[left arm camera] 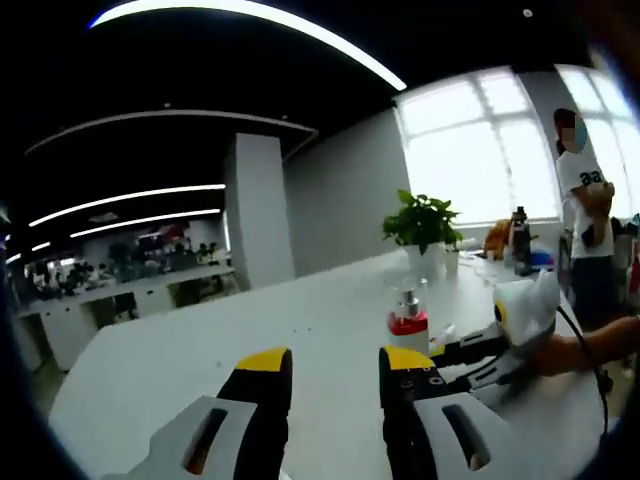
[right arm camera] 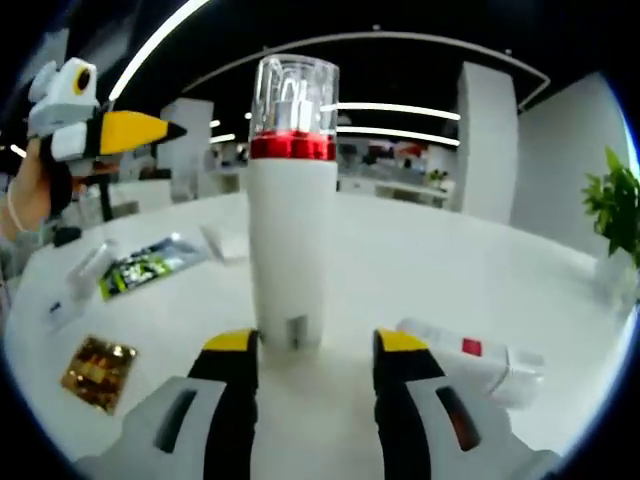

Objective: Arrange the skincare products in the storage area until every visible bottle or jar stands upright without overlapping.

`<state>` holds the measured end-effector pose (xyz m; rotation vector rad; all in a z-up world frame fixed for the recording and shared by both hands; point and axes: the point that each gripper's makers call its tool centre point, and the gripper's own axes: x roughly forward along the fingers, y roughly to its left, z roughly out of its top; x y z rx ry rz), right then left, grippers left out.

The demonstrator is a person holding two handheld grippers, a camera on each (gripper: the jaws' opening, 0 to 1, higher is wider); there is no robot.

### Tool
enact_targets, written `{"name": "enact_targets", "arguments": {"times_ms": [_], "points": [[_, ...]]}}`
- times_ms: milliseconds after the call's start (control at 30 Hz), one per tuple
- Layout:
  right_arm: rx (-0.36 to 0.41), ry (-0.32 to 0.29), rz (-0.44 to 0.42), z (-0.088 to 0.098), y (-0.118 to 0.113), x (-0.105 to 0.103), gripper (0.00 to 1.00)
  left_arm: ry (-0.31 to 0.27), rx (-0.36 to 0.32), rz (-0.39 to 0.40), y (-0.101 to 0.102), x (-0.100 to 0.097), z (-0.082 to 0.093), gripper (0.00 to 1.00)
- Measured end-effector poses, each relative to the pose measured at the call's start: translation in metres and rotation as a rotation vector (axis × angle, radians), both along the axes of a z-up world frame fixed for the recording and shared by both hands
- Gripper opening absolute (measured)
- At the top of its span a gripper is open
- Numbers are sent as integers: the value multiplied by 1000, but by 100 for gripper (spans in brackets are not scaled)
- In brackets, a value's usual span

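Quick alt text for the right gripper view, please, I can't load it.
A white pump bottle with red collar and clear cap stands upright between the open right gripper. A white tube lies flat at right; sachets lie at left.

A potted green plant [left arm camera: 424, 228] is seen right of centre on the white table [left arm camera: 250, 350], before bright windows [left arm camera: 480, 150]. At the right edge a person in a white T-shirt [left arm camera: 585, 215] is shown. A dark bottle [left arm camera: 520, 240] is set nearby.
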<state>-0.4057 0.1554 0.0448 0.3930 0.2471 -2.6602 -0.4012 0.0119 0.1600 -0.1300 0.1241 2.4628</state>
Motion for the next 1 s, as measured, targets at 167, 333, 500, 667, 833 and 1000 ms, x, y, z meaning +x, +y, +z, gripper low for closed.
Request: {"name": "enact_targets", "arguments": {"times_ms": [167, 333, 500, 667, 833, 1000], "points": [[-2, -3, 15, 0, 5, -1, 39, -35, 8, -23, 8, 1, -18, 36], [40, 18, -1, 2, 13, -2, 22, -62, 19, -49, 23, 5, -34, 36], [51, 49, -72, 6, 34, -14, 5, -86, 59, -76, 38, 8, -43, 36], [-4, 20, -81, 4, 30, -23, 3, -94, 82, -80, 43, 8, -48, 36], [-18, 28, -83, 8, 22, -31, 0, -98, 116, -68, 38, 6, -56, 35], [-69, 13, -25, 4, 5, -19, 0, -41, 177, -29, 25, 0, -56, 29]]}}
